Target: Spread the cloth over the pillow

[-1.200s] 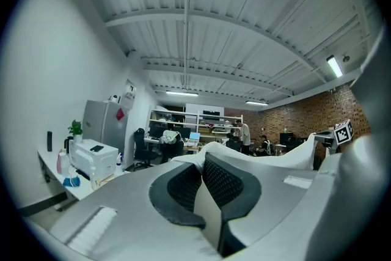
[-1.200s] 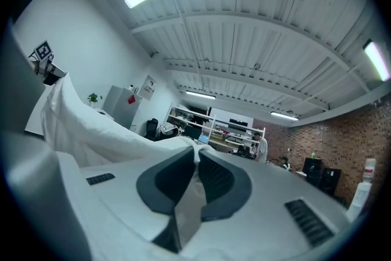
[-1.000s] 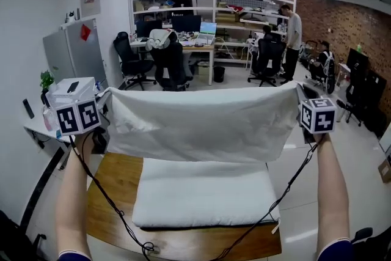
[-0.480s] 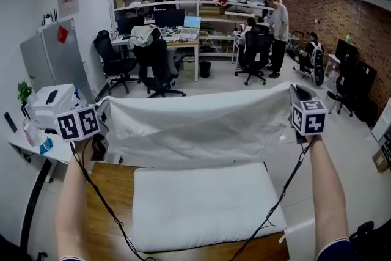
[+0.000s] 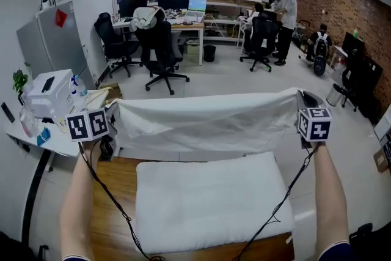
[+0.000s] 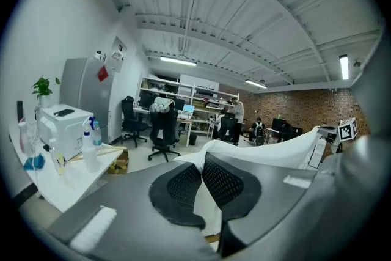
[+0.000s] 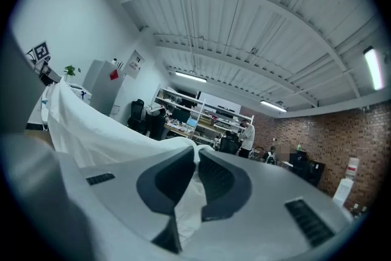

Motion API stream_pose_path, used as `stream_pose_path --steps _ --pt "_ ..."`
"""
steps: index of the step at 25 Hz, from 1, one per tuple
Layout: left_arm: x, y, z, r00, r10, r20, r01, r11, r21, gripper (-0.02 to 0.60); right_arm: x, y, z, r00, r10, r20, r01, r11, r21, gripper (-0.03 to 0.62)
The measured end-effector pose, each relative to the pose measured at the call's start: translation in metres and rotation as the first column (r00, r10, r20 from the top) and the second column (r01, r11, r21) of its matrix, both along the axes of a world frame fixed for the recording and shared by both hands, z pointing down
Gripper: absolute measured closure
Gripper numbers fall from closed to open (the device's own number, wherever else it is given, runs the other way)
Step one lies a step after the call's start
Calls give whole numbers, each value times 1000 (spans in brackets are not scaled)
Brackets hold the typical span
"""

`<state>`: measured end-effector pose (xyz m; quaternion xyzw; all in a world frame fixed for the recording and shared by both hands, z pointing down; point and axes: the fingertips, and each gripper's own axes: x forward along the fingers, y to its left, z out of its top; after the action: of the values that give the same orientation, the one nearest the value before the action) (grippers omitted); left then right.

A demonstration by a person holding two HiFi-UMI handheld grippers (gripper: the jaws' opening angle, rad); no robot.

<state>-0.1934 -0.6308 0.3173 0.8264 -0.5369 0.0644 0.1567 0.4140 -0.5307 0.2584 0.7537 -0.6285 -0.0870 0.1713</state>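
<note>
A white cloth (image 5: pixel 208 122) hangs stretched between my two grippers, beyond the far edge of a white pillow (image 5: pixel 211 202) that lies on a wooden table (image 5: pixel 113 192). My left gripper (image 5: pixel 113 112) is shut on the cloth's left corner; the left gripper view shows the cloth (image 6: pixel 256 156) pinched between the dark pads (image 6: pixel 223 180). At the other corner my right gripper (image 5: pixel 300 98) is shut on the cloth (image 7: pixel 98 131), which runs up between its pads (image 7: pixel 214 177). The cloth's lower edge hangs at about the level of the pillow's far side.
A white side table (image 5: pixel 46 131) with a printer (image 5: pixel 46 91) and spray bottles stands at the left, beside a grey fridge (image 5: pixel 52 40). Office chairs (image 5: pixel 159 52), desks and people fill the room beyond. Cables (image 5: pixel 110 198) trail from both grippers over the table.
Both grippers have come down with the cloth, which now hangs lower and nearer the pillow's far edge. The head view has tilted down and more of the room floor shows.
</note>
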Motion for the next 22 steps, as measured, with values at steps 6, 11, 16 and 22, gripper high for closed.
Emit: stream_pose_path --steps 6,11,16,22 --pt "-7 2 59 1000 20 -7 -20 993 -119 571 -7 4 49 1000 -2 29 4 997 -72 556" --pt "-11 15 96 998 33 -44 -42 978 -205 571 -10 20 78 998 -9 60 16 994 -112 556" --pt "-15 37 118 993 68 -100 -94 955 -282 571 -12 42 103 997 -11 82 24 988 -155 556" --pt "-18 73 124 985 145 -95 -169 927 -334 571 -16 83 114 992 -27 122 48 984 -171 556"
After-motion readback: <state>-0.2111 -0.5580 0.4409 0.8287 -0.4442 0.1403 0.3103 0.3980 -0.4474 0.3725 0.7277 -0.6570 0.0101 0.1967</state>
